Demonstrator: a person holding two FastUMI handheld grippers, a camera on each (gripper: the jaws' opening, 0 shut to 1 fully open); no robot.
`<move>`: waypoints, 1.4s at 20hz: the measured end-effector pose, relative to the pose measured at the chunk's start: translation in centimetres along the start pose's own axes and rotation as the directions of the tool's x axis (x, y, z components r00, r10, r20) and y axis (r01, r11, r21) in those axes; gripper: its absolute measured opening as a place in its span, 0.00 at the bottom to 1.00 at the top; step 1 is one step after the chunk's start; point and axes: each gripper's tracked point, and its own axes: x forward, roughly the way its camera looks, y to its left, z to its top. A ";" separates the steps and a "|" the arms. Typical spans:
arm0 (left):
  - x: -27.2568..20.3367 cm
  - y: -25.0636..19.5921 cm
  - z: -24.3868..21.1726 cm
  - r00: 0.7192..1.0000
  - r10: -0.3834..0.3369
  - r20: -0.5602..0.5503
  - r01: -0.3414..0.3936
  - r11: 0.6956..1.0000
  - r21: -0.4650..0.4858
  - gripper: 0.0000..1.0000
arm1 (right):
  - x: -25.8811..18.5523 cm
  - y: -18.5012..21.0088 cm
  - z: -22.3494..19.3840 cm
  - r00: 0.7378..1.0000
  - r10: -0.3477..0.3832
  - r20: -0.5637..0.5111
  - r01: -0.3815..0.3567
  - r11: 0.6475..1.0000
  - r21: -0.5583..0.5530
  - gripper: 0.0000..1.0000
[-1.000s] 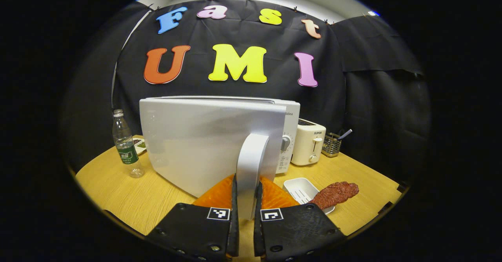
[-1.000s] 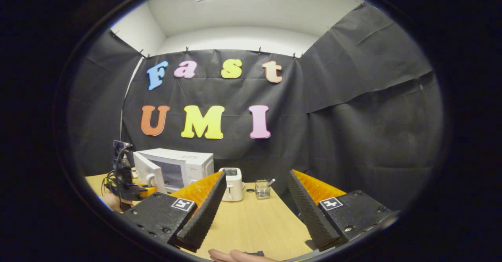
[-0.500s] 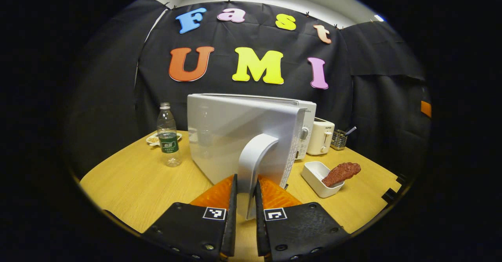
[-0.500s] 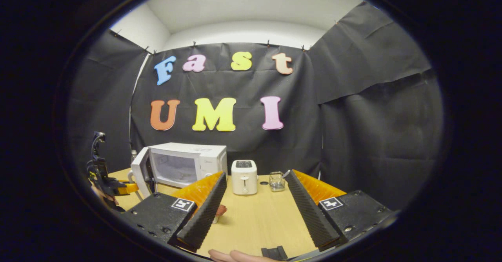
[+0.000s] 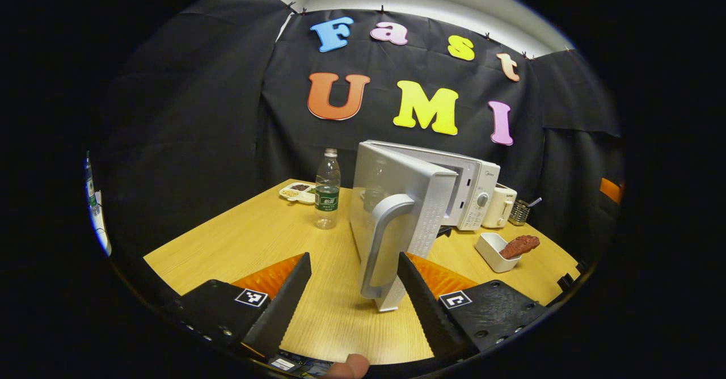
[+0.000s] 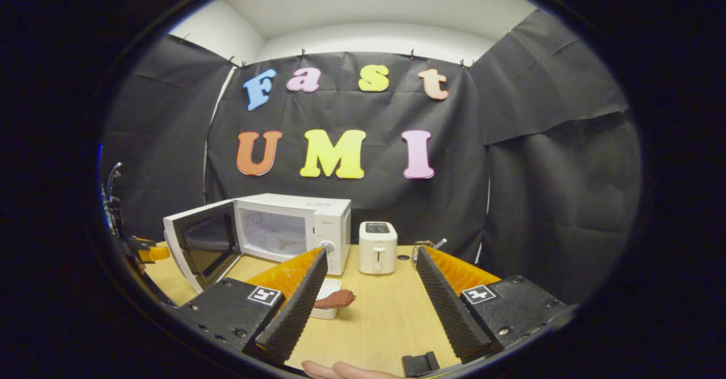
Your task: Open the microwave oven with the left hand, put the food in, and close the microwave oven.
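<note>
The white microwave (image 5: 473, 189) stands at the back of the wooden table with its door (image 5: 397, 197) swung wide open. The door's grey handle (image 5: 383, 243) is just beyond my left gripper (image 5: 354, 305), which is open and touches nothing. A reddish-brown piece of food (image 5: 519, 247) lies across a small white dish (image 5: 490, 252) in front of the oven. In the right gripper view the open door (image 6: 201, 245) and the pale cavity (image 6: 275, 234) show at left. The food (image 6: 336, 298) lies close to my right gripper (image 6: 371, 311), which is open and empty.
A water bottle (image 5: 327, 192) and a snack plate (image 5: 298, 192) stand left of the door. A cream toaster (image 6: 377, 247) and a small holder (image 6: 422, 248) stand right of the oven. A small black block (image 6: 420, 363) lies at the table's near edge.
My left gripper has let go of the door handle, opened and backed away. The door has swung from partly open to wide open. The right gripper has turned toward the oven, bringing the food into its view.
</note>
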 end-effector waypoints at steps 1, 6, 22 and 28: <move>-0.6 0.5 0.4 1.000 0.010 0.009 -0.010 1.000 0.009 0.94 | 0.1 0.3 0.0 1.000 0.002 -0.003 -0.002 1.000 -0.008 1.00; -2.9 0.9 1.8 0.999 0.047 0.022 -0.048 0.998 0.044 0.94 | 1.0 1.5 -0.7 0.999 0.031 -0.033 -0.032 0.999 -0.014 0.91; -2.7 -8.1 13.2 0.968 -0.051 0.245 0.027 0.995 0.099 0.93 | 11.5 1.2 -9.8 0.863 0.233 -0.449 -0.145 0.964 0.223 0.91; -1.9 -11.0 14.3 0.963 -0.083 0.258 0.042 0.986 0.160 0.94 | 13.1 2.3 -15.6 0.667 0.424 -0.612 -0.110 0.869 0.482 0.84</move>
